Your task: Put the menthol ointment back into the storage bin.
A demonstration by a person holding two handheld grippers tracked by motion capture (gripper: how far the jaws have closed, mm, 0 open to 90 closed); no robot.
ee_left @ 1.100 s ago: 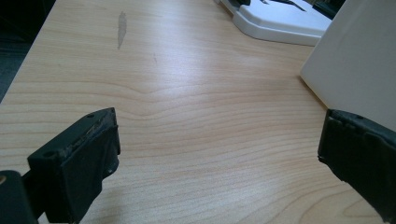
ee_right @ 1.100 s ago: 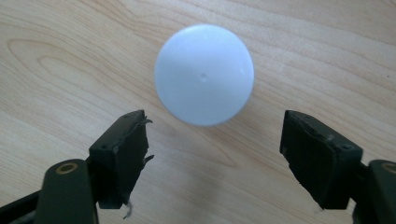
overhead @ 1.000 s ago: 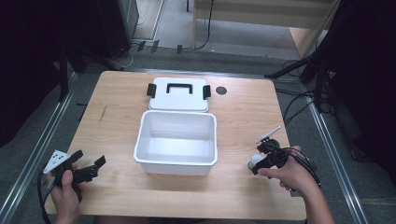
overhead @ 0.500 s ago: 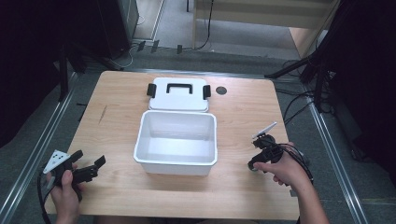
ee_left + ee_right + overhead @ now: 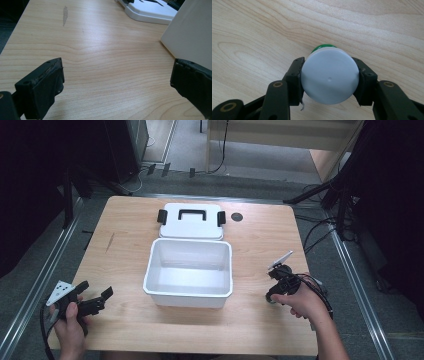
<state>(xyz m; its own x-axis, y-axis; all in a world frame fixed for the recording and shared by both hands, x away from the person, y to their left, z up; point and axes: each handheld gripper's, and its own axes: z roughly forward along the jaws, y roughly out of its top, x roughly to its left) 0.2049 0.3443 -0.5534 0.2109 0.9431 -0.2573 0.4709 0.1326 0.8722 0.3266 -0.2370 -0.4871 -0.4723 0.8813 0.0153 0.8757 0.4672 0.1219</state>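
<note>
At the lower left of the high view, the left gripper point(image 5: 92, 301) lies low over the wooden table point(image 5: 125, 250), held in the person's left hand point(image 5: 70, 325), with its grey three-cornered plate at its outer end and its jaws pointing right toward the middle of the table. Its jaws stand wide apart with nothing between them; in the left gripper view they frame bare wood, with the white wall of the bin point(image 5: 192, 32) at the right edge and the lid point(image 5: 150, 11) at the top. In the centre of the high view the open white bin point(image 5: 190, 272) stands on the table, and just behind it, touching or nearly touching its far rim, the white lid point(image 5: 191, 221) lies flat with a black handle on top and a black clasp at each end. A small dark round spot point(image 5: 237, 216) sits on the table just right of the lid. At the lower right, well apart from the bin, the right hand point(image 5: 300, 302) holds the right gripper point(image 5: 276, 292) pointing down at the table. Its jaws have just been closing and are now clamped on a small bottle point(image 5: 329, 77) with a white cap and a green body, one pad on each side of the cap, the bottle upright on the wood in the middle of the right gripper view.
</note>
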